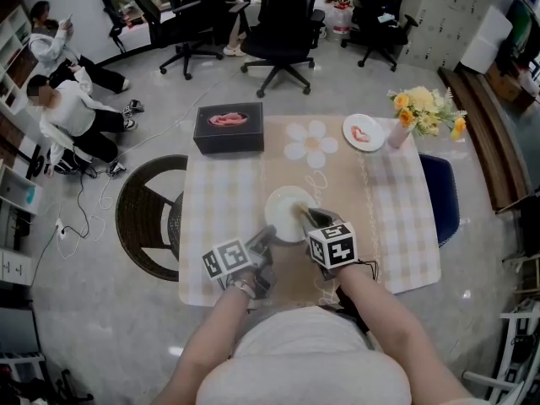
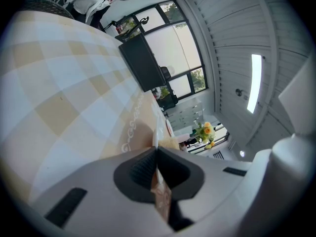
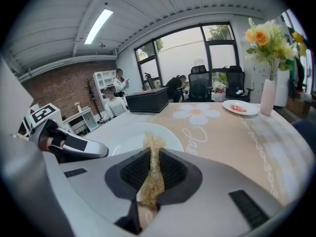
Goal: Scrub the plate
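Your left gripper (image 1: 267, 234) has its ribbed dark pads pressed together on the thin near-left rim of the plate (image 1: 285, 202). The plate is round, white and glossy, and it lies mid-table on the tan runner of the soft checked cloth (image 1: 221, 199). Your right gripper (image 1: 307, 218) pinches a coarse, straw-coloured fibrous scrubber (image 3: 151, 177) between its jaws. The scrubber's frayed tip pokes out over the plate's near-right part.

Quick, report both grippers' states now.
Left gripper: shut on the rim of the plate.
Right gripper: shut on a yellowish fibrous scrub pad.
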The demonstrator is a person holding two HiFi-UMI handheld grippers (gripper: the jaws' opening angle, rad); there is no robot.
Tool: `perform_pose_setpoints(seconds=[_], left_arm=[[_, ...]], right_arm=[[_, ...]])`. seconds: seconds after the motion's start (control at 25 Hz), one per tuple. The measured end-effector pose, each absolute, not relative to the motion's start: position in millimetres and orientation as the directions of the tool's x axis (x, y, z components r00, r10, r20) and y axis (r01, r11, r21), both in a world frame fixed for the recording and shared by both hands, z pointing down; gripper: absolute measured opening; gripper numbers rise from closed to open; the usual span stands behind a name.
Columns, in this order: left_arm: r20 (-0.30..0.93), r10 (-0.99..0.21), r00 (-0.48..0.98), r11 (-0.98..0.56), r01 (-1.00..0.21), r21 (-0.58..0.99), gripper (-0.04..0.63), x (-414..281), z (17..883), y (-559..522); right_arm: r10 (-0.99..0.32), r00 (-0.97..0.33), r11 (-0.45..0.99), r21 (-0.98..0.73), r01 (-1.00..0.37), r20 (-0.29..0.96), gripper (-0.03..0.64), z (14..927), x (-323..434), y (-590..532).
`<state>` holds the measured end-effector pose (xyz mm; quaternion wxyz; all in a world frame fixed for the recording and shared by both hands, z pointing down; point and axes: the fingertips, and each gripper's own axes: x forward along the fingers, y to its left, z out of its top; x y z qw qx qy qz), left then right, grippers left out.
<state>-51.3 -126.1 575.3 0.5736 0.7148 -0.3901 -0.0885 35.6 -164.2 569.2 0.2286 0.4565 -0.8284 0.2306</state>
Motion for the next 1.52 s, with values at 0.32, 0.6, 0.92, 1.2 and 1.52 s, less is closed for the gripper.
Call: perform_pose_setpoints(seconds=[0.32,0.6,0.92,1.2,1.52], left_arm=[[0.321,-0.659,0.680,-0.041,-0.459,0.888,0.017,-50,575,-126],[0.323,-0.662,0.676,-0.041,-0.463,0.885,0.017,-50,575,-126],[0.326,-0.662,0.675,-0.037,-0.464,0.885,0.017,-51,575,-125],[0.326,-0.662,0.675,-0.037,-0.464,0.885,0.017,-52,576,-126],[0.325,-0.665,0.672,-0.039,-0.466,0.884,0.017,-52,574,-126]], right_arm=[[-0.695,-0.400,0.396,-0.146,-0.907,0.598,0.054,572,64,-180],[-0.739,-0.319,0.324,-0.102,-0.941,0.594,0.054,569,84,-191],[-0.769,-0.333,0.243,-0.233,-0.942,0.546,0.054,552,95,-187],[-0.694,-0.477,0.338,-0.341,-0.877,0.539,0.054,547,58,-163],[-0.616,-0.600,0.386,-0.467,-0.795,0.511,0.054,542,25,-140]])
